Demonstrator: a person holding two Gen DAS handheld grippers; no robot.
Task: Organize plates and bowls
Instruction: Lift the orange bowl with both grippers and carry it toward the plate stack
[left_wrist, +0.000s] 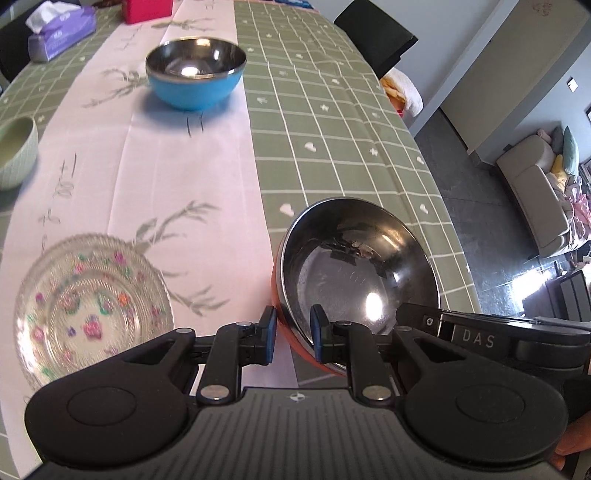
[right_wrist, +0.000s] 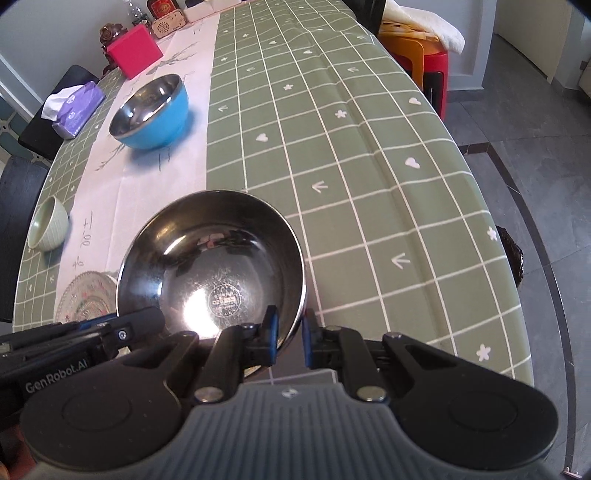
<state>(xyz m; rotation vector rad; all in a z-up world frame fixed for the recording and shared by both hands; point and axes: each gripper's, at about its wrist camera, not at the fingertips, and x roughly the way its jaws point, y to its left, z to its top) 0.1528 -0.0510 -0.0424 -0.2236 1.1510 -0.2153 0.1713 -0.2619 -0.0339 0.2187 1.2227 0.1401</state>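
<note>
Both grippers pinch the rim of the same orange steel bowl (left_wrist: 354, 273): left gripper (left_wrist: 293, 334) and right gripper (right_wrist: 290, 334), narrow gaps. It's tilted over the table (right_wrist: 369, 147). Blue bowl (left_wrist: 195, 74) further back, glass plate (left_wrist: 92, 306) left.

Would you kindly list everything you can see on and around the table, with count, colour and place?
orange bowl: 1, orange outside, steel inside, near table edge, rim between both grippers' fingers
blue bowl: 1, blue outside, steel inside, farther along the white runner
green bowl: 1, pale green, left side of table
glass plate: 1, clear with coloured flowers, near left
tissue pack: 1, purple, far left
red box: 1, far end
tablecloth: 1, green with white grid
white runner: 1, down the middle
sofa: 1, cream, room beyond
stools: stacked, orange and red, beside the table
left gripper: black, blue pads
right gripper: black, blue pads
</note>
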